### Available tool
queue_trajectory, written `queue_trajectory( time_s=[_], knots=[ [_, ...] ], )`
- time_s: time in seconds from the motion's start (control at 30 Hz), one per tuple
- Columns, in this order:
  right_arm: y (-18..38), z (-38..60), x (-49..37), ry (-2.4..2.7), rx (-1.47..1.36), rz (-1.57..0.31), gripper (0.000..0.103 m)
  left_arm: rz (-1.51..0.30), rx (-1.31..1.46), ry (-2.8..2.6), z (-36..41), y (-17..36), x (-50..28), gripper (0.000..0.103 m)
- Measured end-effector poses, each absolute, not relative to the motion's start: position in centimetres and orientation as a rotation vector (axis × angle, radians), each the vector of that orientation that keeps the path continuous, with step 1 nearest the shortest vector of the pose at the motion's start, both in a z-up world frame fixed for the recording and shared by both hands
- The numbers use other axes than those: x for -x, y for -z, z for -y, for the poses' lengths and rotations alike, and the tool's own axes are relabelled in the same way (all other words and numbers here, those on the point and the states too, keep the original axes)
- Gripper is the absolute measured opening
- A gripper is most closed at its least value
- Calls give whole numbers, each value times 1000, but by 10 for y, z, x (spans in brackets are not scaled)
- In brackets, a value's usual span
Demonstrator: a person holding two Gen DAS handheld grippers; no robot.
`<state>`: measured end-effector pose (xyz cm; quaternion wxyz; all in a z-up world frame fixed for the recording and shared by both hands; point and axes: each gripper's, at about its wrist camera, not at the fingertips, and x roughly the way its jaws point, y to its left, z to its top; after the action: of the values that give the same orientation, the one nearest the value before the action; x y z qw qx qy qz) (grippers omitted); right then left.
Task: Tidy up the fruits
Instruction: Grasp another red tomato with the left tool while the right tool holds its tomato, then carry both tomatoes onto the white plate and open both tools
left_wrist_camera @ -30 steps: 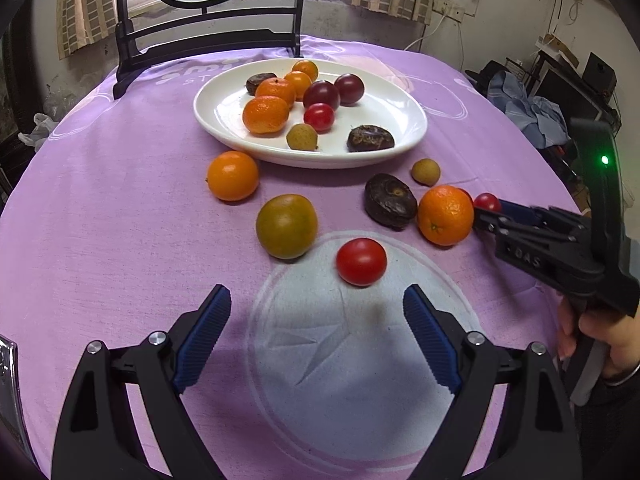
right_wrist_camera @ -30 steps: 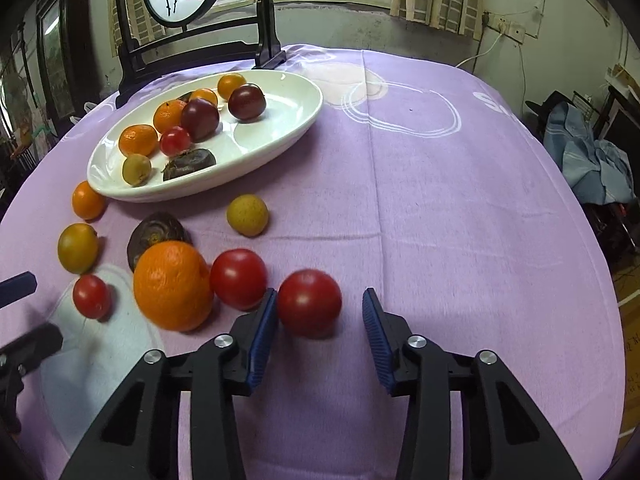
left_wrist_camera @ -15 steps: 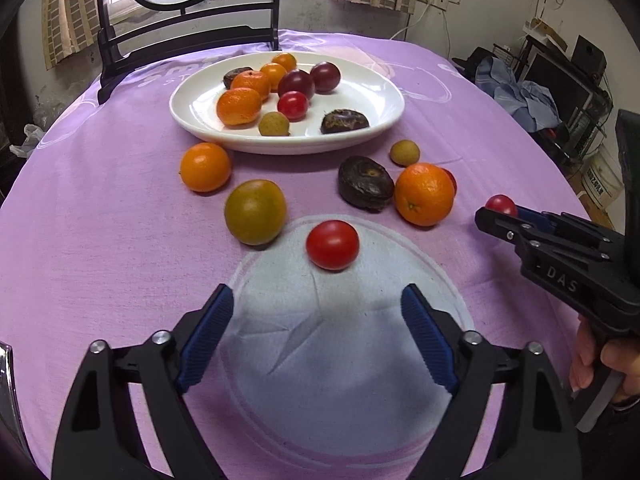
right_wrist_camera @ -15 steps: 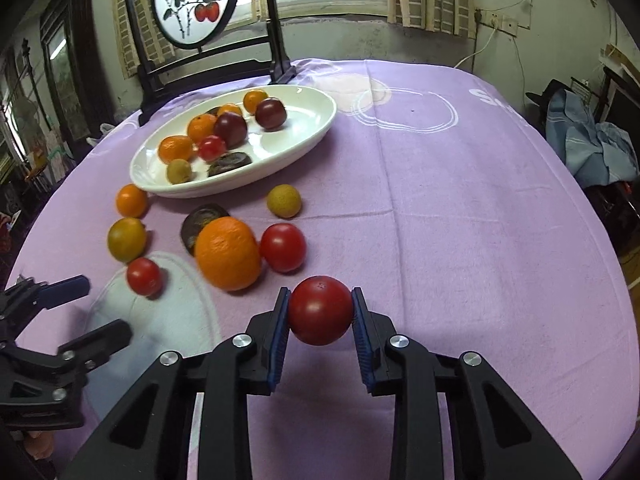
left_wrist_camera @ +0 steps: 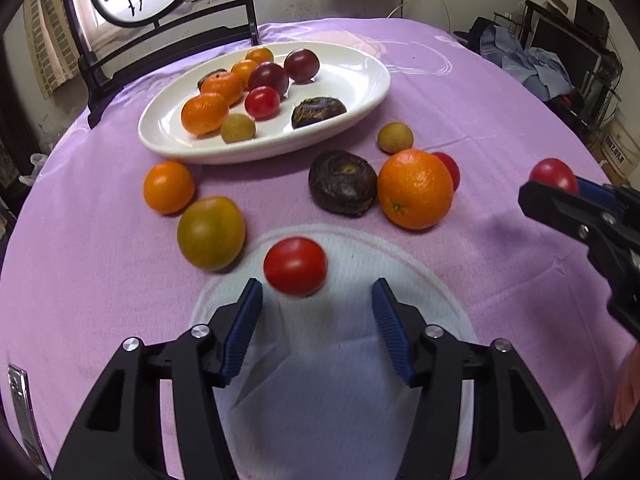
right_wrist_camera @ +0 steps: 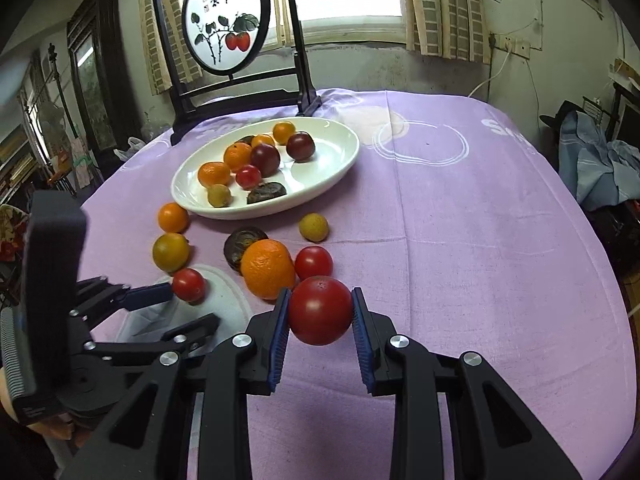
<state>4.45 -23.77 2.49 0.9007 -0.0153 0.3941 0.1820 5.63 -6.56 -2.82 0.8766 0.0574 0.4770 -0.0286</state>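
A white oval plate (left_wrist_camera: 352,76) (right_wrist_camera: 324,168) at the back holds several fruits. My right gripper (right_wrist_camera: 320,300) is shut on a red tomato (right_wrist_camera: 320,310) and holds it above the purple cloth; it shows at the right edge of the left wrist view (left_wrist_camera: 554,176). My left gripper (left_wrist_camera: 316,290) (right_wrist_camera: 194,305) points down at a smaller red tomato (left_wrist_camera: 295,266) (right_wrist_camera: 189,285). Its jaws are closing, the tomato sits just ahead of the blue pads (left_wrist_camera: 244,320), and neither pad touches it.
Loose on the cloth lie a large orange (left_wrist_camera: 415,194), a dark wrinkled fruit (left_wrist_camera: 343,188), a yellow-green fruit (left_wrist_camera: 211,233), a small orange (left_wrist_camera: 169,187), a small yellow fruit (left_wrist_camera: 395,138) and another tomato (right_wrist_camera: 314,263). A painted screen stand (right_wrist_camera: 224,36) rises behind the plate.
The right gripper closed on the tomato and lifted it off the cloth. The left gripper came forward to the smaller tomato and its jaws narrowed.
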Motion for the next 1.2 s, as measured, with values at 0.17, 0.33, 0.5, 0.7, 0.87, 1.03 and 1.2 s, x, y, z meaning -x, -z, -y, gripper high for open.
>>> queue_trajectory(
  time_s=[0.17,0.33,0.5,0.7,0.87,1.03,1.2],
  knots=[
    [-24,235,-42,-390,37,-818,31,-977,-127,39,65,26,-65,34],
    [-21,235,-44,-388,38,-826,31,-978,-99,51,56,25,-64,32],
    [-19,232,-43,-393,44,-821,30,-959,-56,60,43,10,-53,31],
    [-23,223,-37,-402,72,-766,30,-883,-42,67,25,-23,-46,31],
    [-41,205,-41,-452,102,-729,30,-849,-36,48,10,-41,-61,31],
    [-60,176,-69,-491,164,-698,30,-840,-12,17,-2,-47,-94,31],
    [-55,151,-110,-508,153,-755,31,-858,2,-31,-13,-40,-134,31]
  ],
)
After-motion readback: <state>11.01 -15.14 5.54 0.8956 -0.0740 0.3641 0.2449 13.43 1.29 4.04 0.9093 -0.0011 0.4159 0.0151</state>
